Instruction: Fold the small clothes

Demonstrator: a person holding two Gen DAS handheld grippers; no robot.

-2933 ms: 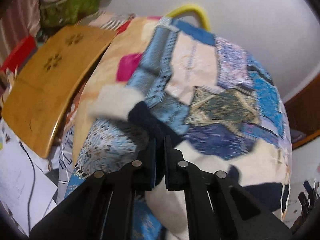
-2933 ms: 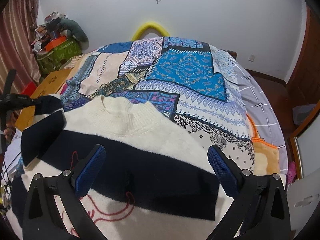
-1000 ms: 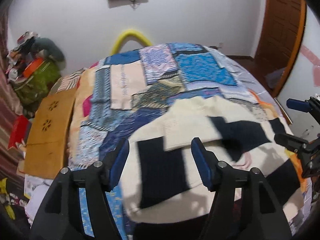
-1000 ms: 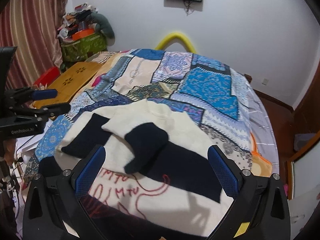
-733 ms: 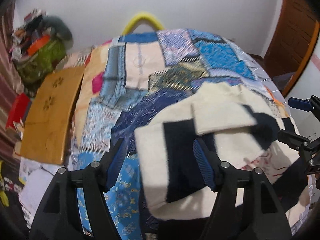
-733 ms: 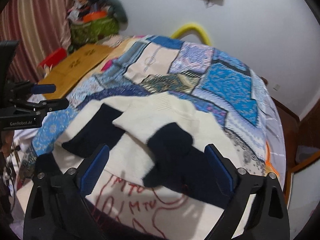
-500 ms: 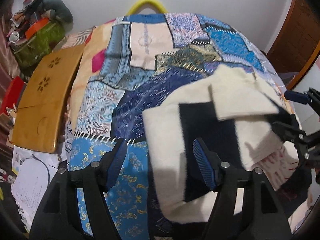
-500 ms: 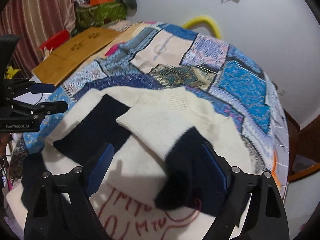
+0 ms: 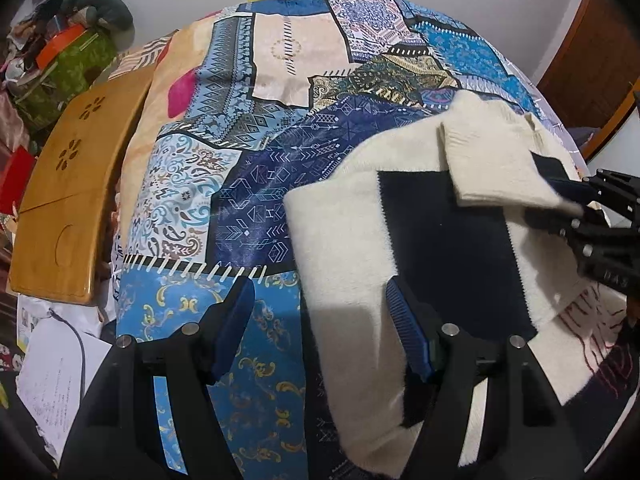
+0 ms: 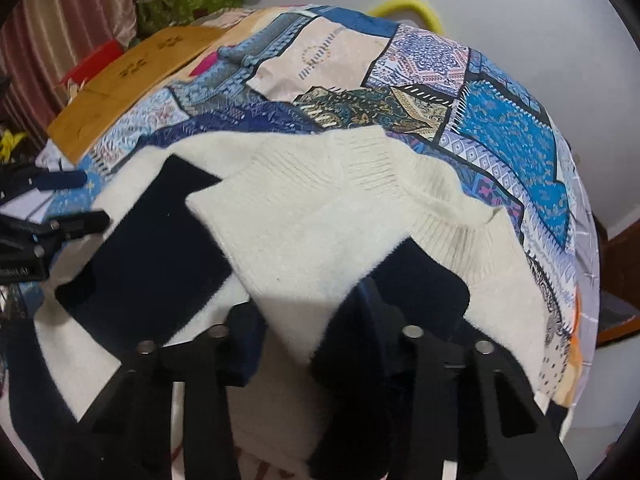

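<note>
While lying flat, sweater [image 10: 320, 216] points its collar toward the headboard [image 10: 404, 4].

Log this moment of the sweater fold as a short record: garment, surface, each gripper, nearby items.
garment: cream and navy sweater, both sleeves folded across its body
surface: patchwork bedspread
left gripper: open, straddling the sweater's side edge, gripping nothing
right gripper: fingers either side of the folded sleeve; grip cannot be told
nearby: wooden board beside the bed, papers below it, yellow hoop at the far end
</note>
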